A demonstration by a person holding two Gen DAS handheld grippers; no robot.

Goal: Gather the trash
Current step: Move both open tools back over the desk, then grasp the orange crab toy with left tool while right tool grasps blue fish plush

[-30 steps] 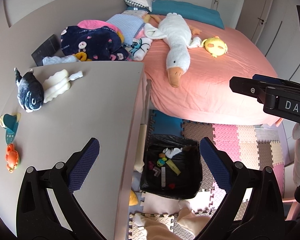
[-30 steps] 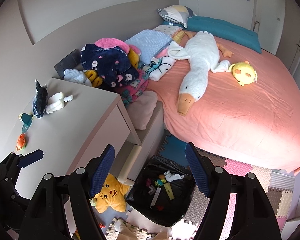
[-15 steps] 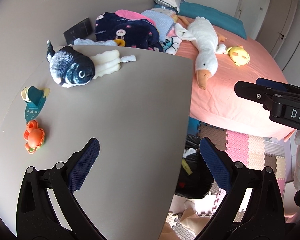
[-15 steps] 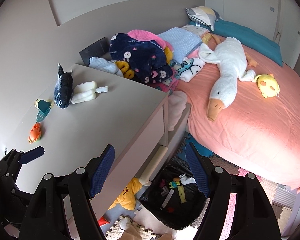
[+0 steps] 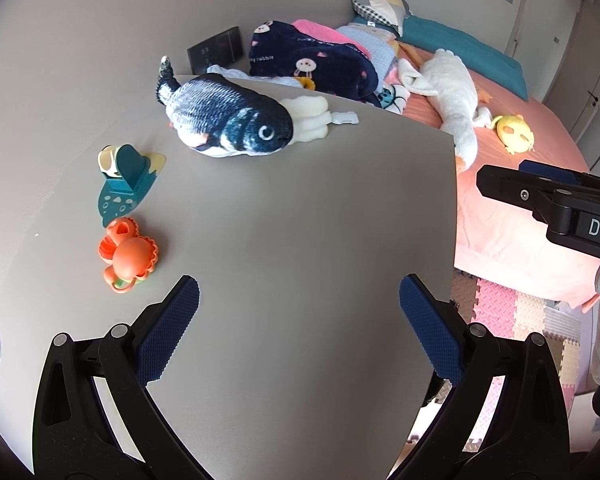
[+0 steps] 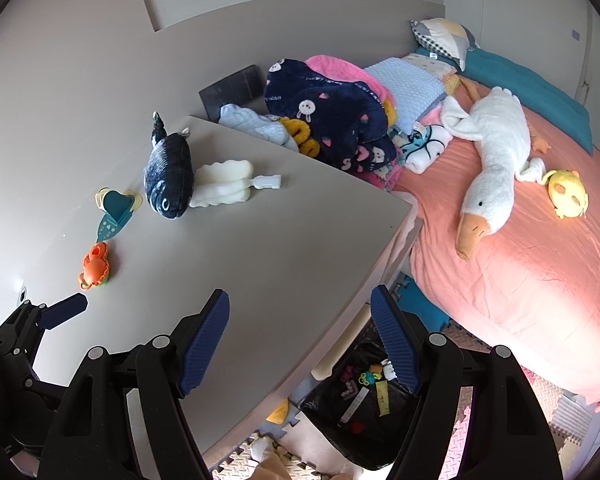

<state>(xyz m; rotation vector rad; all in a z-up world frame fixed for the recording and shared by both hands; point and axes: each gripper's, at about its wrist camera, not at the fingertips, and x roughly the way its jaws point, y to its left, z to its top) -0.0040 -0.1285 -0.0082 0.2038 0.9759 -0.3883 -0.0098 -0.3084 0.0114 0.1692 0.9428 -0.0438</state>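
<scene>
Both hand-held grippers (image 5: 299, 328) (image 6: 300, 344) gape empty; black trash bag (image 6: 340, 432) holds colourful scraps.

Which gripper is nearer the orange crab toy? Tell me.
Left. The left gripper hangs just beside the orange crab toy; the right gripper is farther along the desk edge.

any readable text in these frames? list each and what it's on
"DA": white letters on the right gripper body, cut off at the left wrist view's edge.
"rabbit": small print on the navy blanket; the word before it is too blurred to read.
Strips in the black trash bag: markings too small to read.
</scene>
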